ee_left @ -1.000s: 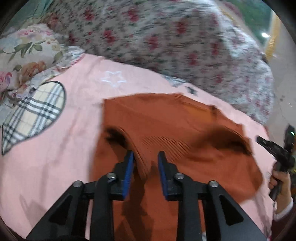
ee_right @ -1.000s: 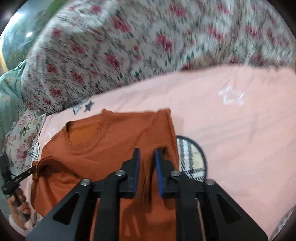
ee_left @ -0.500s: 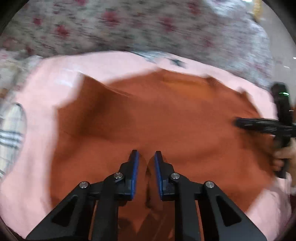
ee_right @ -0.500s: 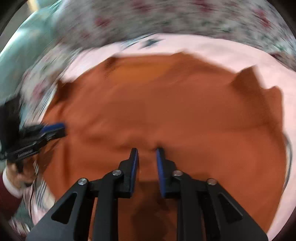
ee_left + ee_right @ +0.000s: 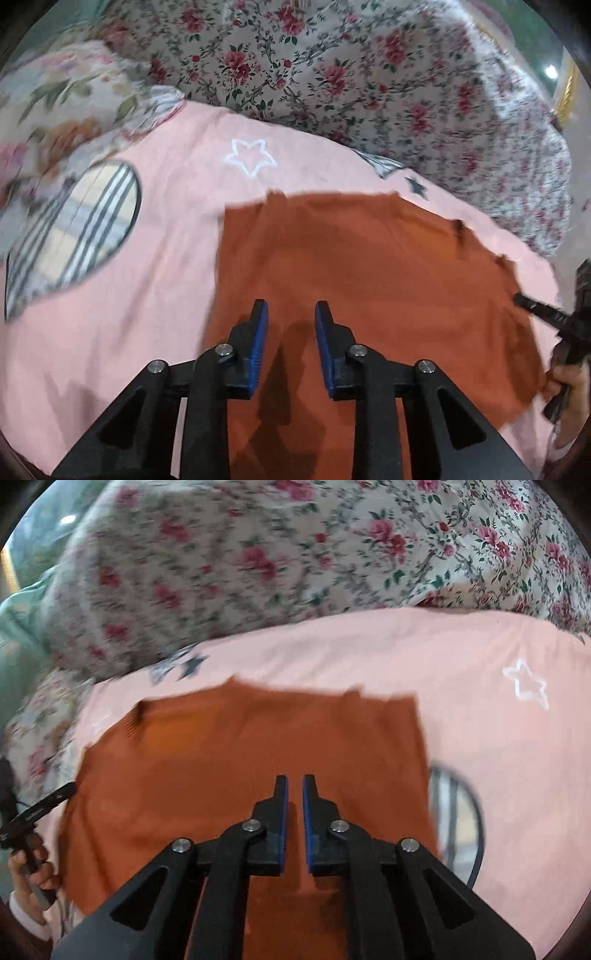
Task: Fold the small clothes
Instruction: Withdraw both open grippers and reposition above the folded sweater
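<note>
No legible text, brand or number is found in either view. A white star outline [image 5: 250, 161] and a small dark star [image 5: 416, 187] are printed on the pink sheet [image 5: 147, 206]. Faint lettering on the black gripper finger [image 5: 40, 806] is noted but cannot be read.

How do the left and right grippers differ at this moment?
The left gripper has its jaws clearly apart; the right gripper shows only a narrow slit. Both have just been opening, both are empty and both hover over the orange sweater lying on the pink sheet.
</note>
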